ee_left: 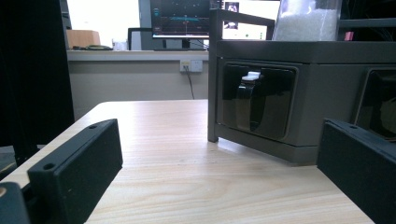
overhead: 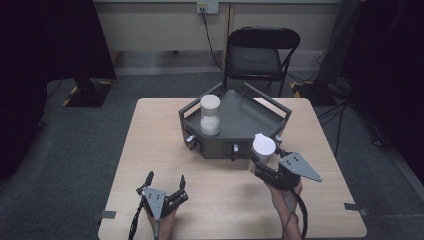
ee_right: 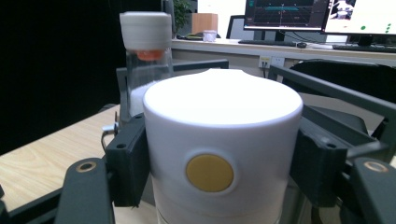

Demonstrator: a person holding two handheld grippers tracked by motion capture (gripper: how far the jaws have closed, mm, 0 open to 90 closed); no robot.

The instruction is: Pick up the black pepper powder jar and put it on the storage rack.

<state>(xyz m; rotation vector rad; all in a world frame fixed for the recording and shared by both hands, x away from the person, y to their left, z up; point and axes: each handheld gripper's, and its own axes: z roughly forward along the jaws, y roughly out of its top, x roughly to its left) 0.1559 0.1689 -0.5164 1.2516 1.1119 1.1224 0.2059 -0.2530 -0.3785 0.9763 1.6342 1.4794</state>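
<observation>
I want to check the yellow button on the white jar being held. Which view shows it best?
The right gripper view: the white jar faces it, yellow button plain. The high view shows the jar small, from above.

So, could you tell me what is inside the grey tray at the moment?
The grey tray holds one clear jar with a white lid in its left corner, part-filled with white grains. The tray floor directly under the jar is hidden.

The canister [ee_right: 219,154] in the black right gripper [overhead: 264,159] is white with a yellow dot; the jar [overhead: 210,115] has a white lid (orange beneath) and white grains; the tray [overhead: 240,120] is dark grey, the bench [overhead: 150,150] pale wood-grain
</observation>
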